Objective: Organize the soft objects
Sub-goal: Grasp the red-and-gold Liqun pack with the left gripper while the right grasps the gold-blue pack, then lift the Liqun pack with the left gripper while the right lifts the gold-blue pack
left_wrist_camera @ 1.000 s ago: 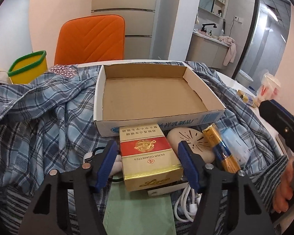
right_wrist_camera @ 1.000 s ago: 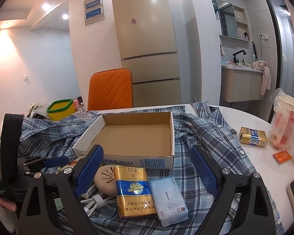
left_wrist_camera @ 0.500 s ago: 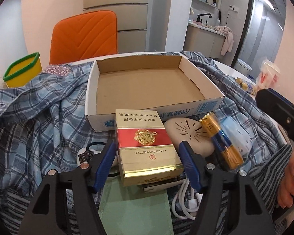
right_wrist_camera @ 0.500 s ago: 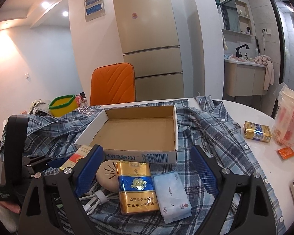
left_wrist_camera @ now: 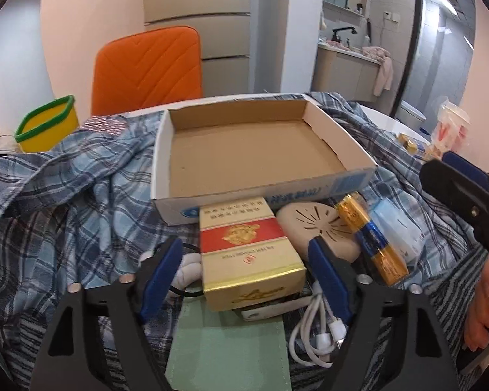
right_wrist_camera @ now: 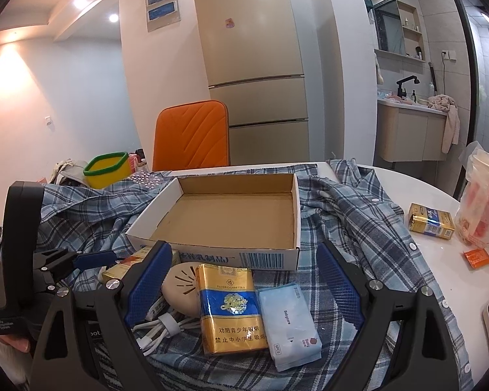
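An empty cardboard box [left_wrist_camera: 251, 150] [right_wrist_camera: 231, 215] sits on a blue plaid shirt [left_wrist_camera: 65, 202] [right_wrist_camera: 358, 215]. In front of it lie a red-and-gold cigarette pack [left_wrist_camera: 247, 254], a beige vented disc [left_wrist_camera: 313, 228] [right_wrist_camera: 182, 286], a blue-and-gold cigarette pack [right_wrist_camera: 231, 309] [left_wrist_camera: 371, 238], a light blue tissue pack [right_wrist_camera: 290, 316] and a white cable [left_wrist_camera: 319, 332] [right_wrist_camera: 159, 325]. My left gripper [left_wrist_camera: 244, 273] is open, its fingers on either side of the red pack with gaps showing. My right gripper [right_wrist_camera: 244, 280] is open wide around the blue pack and the tissue pack.
A yellow bin with a green rim [left_wrist_camera: 45, 127] [right_wrist_camera: 107, 169] stands at the back left, with an orange chair [left_wrist_camera: 146, 68] behind the table. A gold pack [right_wrist_camera: 432, 221], an orange sachet [right_wrist_camera: 477, 257] and a bagged cup [right_wrist_camera: 482, 198] lie on the white table at right. A green cloth [left_wrist_camera: 228, 352] lies under my left gripper.
My left gripper has risen slightly and its fingers now stand clearly apart from the red pack, which still lies on the pile. My right gripper has hardly moved.
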Tool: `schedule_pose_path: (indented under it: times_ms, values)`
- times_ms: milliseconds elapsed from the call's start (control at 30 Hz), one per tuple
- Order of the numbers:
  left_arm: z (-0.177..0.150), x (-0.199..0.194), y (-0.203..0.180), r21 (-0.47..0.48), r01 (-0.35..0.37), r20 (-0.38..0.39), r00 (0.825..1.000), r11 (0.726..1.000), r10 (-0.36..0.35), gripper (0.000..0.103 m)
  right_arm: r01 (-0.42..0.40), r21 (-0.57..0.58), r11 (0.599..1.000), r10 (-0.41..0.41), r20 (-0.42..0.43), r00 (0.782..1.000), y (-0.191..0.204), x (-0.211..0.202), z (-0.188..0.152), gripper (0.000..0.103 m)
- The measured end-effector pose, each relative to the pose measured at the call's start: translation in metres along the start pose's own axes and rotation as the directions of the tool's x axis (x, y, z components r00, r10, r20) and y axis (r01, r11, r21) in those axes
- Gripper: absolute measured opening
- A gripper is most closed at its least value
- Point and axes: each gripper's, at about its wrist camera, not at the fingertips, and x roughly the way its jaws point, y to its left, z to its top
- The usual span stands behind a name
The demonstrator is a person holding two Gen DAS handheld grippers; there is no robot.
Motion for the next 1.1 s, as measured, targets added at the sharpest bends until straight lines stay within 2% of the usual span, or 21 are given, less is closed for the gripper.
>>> schedule_pose_path:
  times_ms: [167, 200, 267, 367, 433, 533, 633, 733, 800, 900, 1033, 1100]
  values:
    - [0.0, 0.003, -0.002, 0.017, 0.005, -0.016, 1.0, 1.0, -0.005, 0.068, -0.001, 0.008, 1.0, 0.001, -0.001, 1.0, -0.001, 0.0, 0.0, 0.092]
    - [0.001, 0.005, -0.002, 0.013, 0.004, -0.026, 1.0, 1.0, -0.004, 0.06, -0.004, 0.011, 1.0, 0.004, -0.003, 1.0, -0.002, 0.0, 0.0, 0.092]
    - [0.0, 0.008, 0.002, -0.004, 0.005, -0.038, 0.999, 1.0, -0.005, 0.059, -0.012, 0.021, 1.0, 0.012, -0.015, 1.0, -0.004, 0.003, 0.0, 0.092]
    - [-0.001, -0.003, 0.006, -0.024, 0.003, 0.015, 1.0, 1.0, -0.003, 0.058, -0.02, 0.04, 0.999, 0.021, -0.031, 0.999, -0.008, 0.006, 0.0, 0.082]
    - [-0.002, -0.017, 0.005, -0.022, 0.007, 0.085, 0.996, 1.0, -0.005, 0.058, -0.031, 0.044, 0.999, 0.033, -0.044, 0.998, -0.008, 0.009, 0.0, 0.081]
    - [-0.006, -0.042, 0.001, -0.007, 0.002, 0.209, 0.978, 1.0, -0.001, 0.057, -0.056, 0.039, 0.998, 0.058, -0.062, 0.996, -0.007, 0.013, -0.001, 0.07]
    - [-0.011, -0.063, 0.0, -0.001, 0.006, 0.32, 0.947, 1.0, -0.005, 0.057, -0.081, 0.042, 0.996, 0.084, -0.092, 0.992, -0.008, 0.018, -0.002, 0.06]
    - [-0.014, -0.077, 0.001, -0.011, -0.008, 0.395, 0.919, 1.0, 0.012, 0.057, -0.091, 0.06, 0.994, 0.098, -0.133, 0.986, -0.011, 0.026, -0.005, 0.059]
    - [-0.013, -0.08, 0.002, -0.015, -0.01, 0.415, 0.91, 1.0, 0.016, 0.057, -0.118, 0.071, 0.99, 0.129, -0.177, 0.976, -0.01, 0.034, -0.007, 0.059]
    - [-0.01, -0.076, 0.003, -0.012, -0.015, 0.399, 0.917, 1.0, 0.018, 0.057, -0.099, 0.071, 0.993, 0.114, -0.262, 0.958, -0.008, 0.049, -0.013, 0.059]
    - [-0.009, -0.074, 0.005, -0.027, -0.013, 0.388, 0.921, 1.0, 0.023, 0.057, -0.117, 0.114, 0.986, 0.149, -0.329, 0.932, -0.013, 0.062, -0.019, 0.059]
    - [-0.01, -0.075, 0.005, -0.026, -0.013, 0.388, 0.921, 1.0, 0.022, 0.057, -0.131, 0.121, 0.984, 0.165, -0.336, 0.928, -0.013, 0.064, -0.02, 0.059]
